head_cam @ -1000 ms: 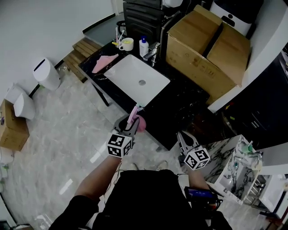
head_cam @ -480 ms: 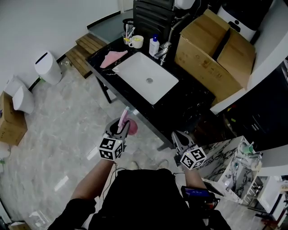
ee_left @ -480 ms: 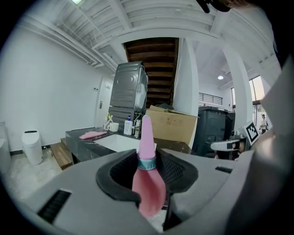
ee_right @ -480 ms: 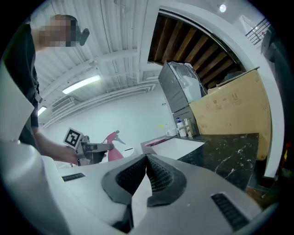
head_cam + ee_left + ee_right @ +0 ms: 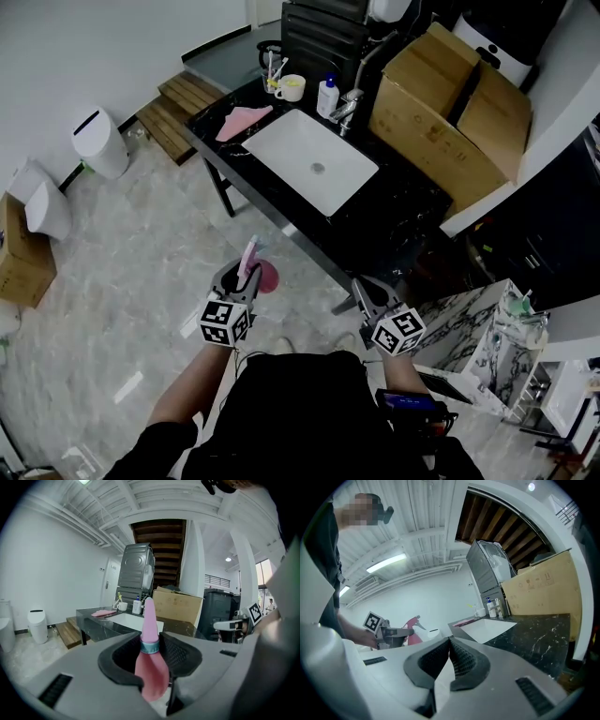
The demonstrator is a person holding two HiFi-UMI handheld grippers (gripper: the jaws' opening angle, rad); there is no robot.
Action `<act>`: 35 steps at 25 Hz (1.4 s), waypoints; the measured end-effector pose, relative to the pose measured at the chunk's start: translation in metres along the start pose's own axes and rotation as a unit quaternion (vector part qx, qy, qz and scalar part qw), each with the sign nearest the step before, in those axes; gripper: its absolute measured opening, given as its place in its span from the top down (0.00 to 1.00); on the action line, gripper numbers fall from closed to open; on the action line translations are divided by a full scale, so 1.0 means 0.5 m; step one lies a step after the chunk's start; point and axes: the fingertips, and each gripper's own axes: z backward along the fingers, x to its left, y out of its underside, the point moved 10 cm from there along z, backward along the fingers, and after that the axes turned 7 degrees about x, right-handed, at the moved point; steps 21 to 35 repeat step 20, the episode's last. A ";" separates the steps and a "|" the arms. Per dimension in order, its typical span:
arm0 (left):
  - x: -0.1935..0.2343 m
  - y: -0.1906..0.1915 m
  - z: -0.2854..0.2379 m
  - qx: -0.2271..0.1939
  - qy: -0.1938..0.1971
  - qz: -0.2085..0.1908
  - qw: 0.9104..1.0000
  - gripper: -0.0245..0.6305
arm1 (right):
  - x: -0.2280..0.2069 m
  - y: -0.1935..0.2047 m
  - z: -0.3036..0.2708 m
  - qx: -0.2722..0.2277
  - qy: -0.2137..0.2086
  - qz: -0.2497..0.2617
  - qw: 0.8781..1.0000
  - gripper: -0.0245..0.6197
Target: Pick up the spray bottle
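Counter (image 5: 398,220), black and long, carries a cardboard box (image 5: 441,103) and a white sink (image 5: 292,150). Apart from its near edge, above the marble floor (image 5: 141,272), the left gripper (image 5: 242,274) has its jaws clamped on the pink spray bottle (image 5: 151,665). The right gripper (image 5: 368,294) hangs nearby, jaws closed together on nothing.

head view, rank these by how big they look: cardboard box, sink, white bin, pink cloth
Largest to smallest:
1. box
2. sink
3. bin
4. cloth
Bin and cloth look close in size, and the bin stands lower, farther from the camera.
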 end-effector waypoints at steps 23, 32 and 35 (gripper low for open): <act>0.002 0.027 0.024 0.005 0.046 -0.001 0.999 0.76 | 0.061 0.022 0.021 0.006 0.040 -0.002 0.999 0.92; 0.002 0.027 0.024 0.005 0.046 -0.001 0.999 0.76 | 0.061 0.022 0.021 0.006 0.040 -0.002 0.999 0.92; 0.002 0.027 0.024 0.005 0.046 -0.001 0.999 0.76 | 0.061 0.022 0.021 0.006 0.040 -0.002 0.999 0.92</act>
